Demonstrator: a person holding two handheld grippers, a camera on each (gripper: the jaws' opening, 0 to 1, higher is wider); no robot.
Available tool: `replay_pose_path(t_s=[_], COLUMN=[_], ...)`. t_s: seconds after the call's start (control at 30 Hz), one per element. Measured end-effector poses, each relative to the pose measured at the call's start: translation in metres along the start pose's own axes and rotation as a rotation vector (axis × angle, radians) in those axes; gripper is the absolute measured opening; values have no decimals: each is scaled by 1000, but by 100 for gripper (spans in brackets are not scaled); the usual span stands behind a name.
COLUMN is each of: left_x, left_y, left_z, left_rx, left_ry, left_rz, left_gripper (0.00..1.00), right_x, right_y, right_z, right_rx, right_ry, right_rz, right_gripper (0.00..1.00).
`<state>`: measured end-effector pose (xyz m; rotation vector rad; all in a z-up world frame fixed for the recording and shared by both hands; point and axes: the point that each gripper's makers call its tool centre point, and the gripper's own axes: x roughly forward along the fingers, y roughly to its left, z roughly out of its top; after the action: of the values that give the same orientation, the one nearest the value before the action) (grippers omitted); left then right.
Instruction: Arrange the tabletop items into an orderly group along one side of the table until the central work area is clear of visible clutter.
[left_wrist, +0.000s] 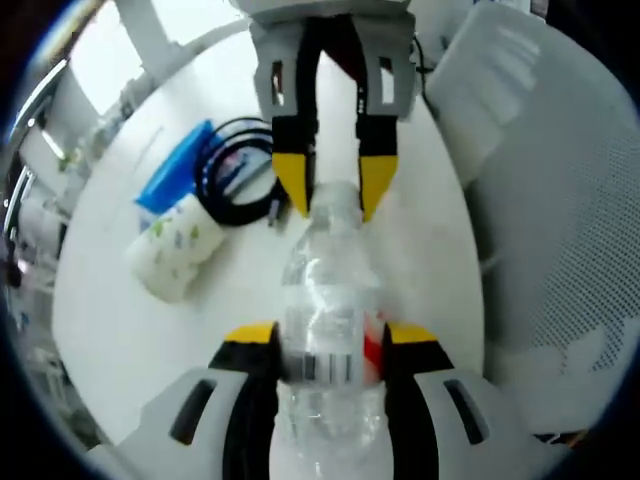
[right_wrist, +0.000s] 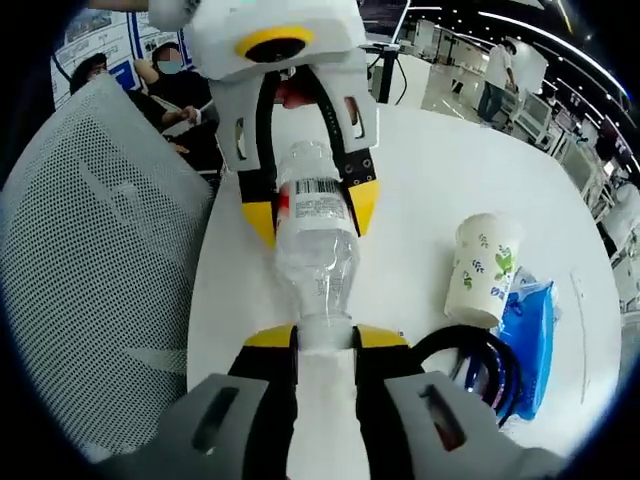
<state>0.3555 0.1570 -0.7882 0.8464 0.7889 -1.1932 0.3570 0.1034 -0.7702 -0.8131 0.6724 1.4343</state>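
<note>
A clear plastic water bottle (left_wrist: 325, 300) with a barcode label lies lengthwise over the white round table (left_wrist: 120, 340), held at both ends. My left gripper (left_wrist: 330, 340) is shut on its body at the label. My right gripper (left_wrist: 335, 190) comes in from the top of the left gripper view, its yellow tips closed on the neck. In the right gripper view, the right gripper (right_wrist: 325, 338) clamps the bottle (right_wrist: 318, 250) at the cap end, and the left gripper (right_wrist: 312, 210) grips the labelled part beyond.
A paper cup (left_wrist: 180, 250) (right_wrist: 483, 270) with green print, a blue packet (left_wrist: 175, 170) (right_wrist: 530, 330) and a coiled black cable (left_wrist: 235, 175) (right_wrist: 480, 365) sit together on the table (right_wrist: 430, 160). A white mesh chair (left_wrist: 560, 220) (right_wrist: 90, 230) stands at the edge. People (right_wrist: 170, 80) sit behind it.
</note>
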Motion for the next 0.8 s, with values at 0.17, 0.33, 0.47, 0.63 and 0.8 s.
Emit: replay_pose_path(t_s=[0.17, 0.33, 0.47, 0.63, 0.8], left_x=[-5, -13, -20, -24, -30], left_y=[6, 15, 20, 25, 28], left_z=[6, 14, 21, 27, 24], left_rx=[-15, -47, -84, -131, -176], left_ry=[-46, -94, -142, -193, -226], left_rz=[40, 78, 105, 139, 160], left_gripper=[37, 37, 37, 37, 37], right_x=[-22, -43, -57, -65, -66], right_y=[-6, -13, -17, -22, -22], right_z=[20, 40, 56, 73, 94], right_rx=[-68, -152, -180, -208, -239], right_ry=[-12, 3, -11, -33, -55], right_rz=[-24, -63, -69, -71, -70], right_gripper=[20, 20, 20, 20, 20])
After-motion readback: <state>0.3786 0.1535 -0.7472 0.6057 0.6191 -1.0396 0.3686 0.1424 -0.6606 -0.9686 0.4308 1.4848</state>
